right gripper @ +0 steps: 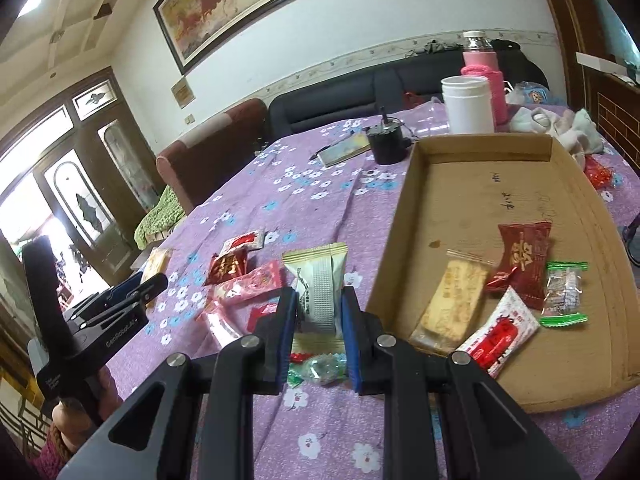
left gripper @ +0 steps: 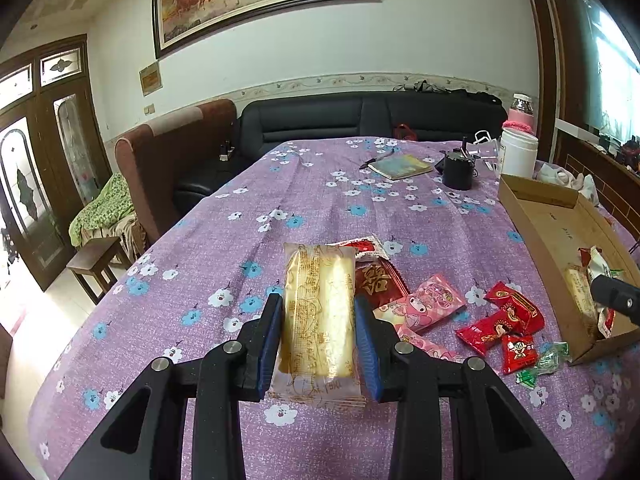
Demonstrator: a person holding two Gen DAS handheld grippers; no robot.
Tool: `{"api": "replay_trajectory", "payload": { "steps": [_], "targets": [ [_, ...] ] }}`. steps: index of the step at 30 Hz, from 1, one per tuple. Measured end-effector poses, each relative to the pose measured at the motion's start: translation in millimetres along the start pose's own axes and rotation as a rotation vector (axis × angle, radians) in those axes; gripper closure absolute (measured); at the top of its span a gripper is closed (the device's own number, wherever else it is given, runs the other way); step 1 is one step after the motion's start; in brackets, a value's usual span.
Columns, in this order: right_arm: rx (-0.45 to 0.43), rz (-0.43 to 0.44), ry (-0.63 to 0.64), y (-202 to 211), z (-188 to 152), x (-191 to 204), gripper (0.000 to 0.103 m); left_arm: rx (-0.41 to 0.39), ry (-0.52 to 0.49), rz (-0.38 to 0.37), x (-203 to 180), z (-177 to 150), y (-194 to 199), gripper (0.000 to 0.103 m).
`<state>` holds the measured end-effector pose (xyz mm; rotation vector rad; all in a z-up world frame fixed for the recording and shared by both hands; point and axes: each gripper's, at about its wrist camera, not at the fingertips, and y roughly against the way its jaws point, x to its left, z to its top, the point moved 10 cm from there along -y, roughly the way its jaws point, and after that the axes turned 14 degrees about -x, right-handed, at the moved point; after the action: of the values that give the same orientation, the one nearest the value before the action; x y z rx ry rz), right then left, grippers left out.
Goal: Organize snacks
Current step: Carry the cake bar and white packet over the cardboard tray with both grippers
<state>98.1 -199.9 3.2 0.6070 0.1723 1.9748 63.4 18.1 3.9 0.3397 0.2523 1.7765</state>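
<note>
My left gripper point(left gripper: 319, 302) is shut on a long yellow cake packet point(left gripper: 318, 320), held just above the purple flowered cloth point(left gripper: 280, 184). My right gripper point(right gripper: 319, 293) is shut on a pale green and white snack packet point(right gripper: 318, 280), left of the cardboard tray point(right gripper: 480, 200). In the tray lie a yellow cake packet point(right gripper: 452, 300), a dark red packet point(right gripper: 524, 260), a white-and-red packet point(right gripper: 496, 336) and a clear green-ended candy point(right gripper: 564, 294). Loose on the cloth are pink packets point(left gripper: 428, 300), red packets point(left gripper: 504, 320) and a green candy point(left gripper: 548, 360).
At the far end of the table stand a white jar point(right gripper: 468, 104), a pink-sleeved bottle point(right gripper: 484, 68), a black motor point(right gripper: 386, 144) and a notebook with a pen point(left gripper: 400, 166). White cloths point(right gripper: 568, 124) lie behind the tray. A dark sofa point(left gripper: 360, 116) and a wooden stool point(left gripper: 96, 264) flank the table.
</note>
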Motion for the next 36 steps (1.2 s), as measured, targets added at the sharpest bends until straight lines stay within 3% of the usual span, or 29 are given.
{"api": "replay_trajectory", "payload": {
  "steps": [19,36],
  "targets": [
    [-0.071,-0.078,-0.093,15,26,-45,0.082,-0.021,-0.025,0.018,-8,12,12,0.066],
    [-0.110,-0.086,-0.138,26,38,-55,0.082,-0.076,-0.081,-0.058,-67,46,34,0.066]
  ]
}}
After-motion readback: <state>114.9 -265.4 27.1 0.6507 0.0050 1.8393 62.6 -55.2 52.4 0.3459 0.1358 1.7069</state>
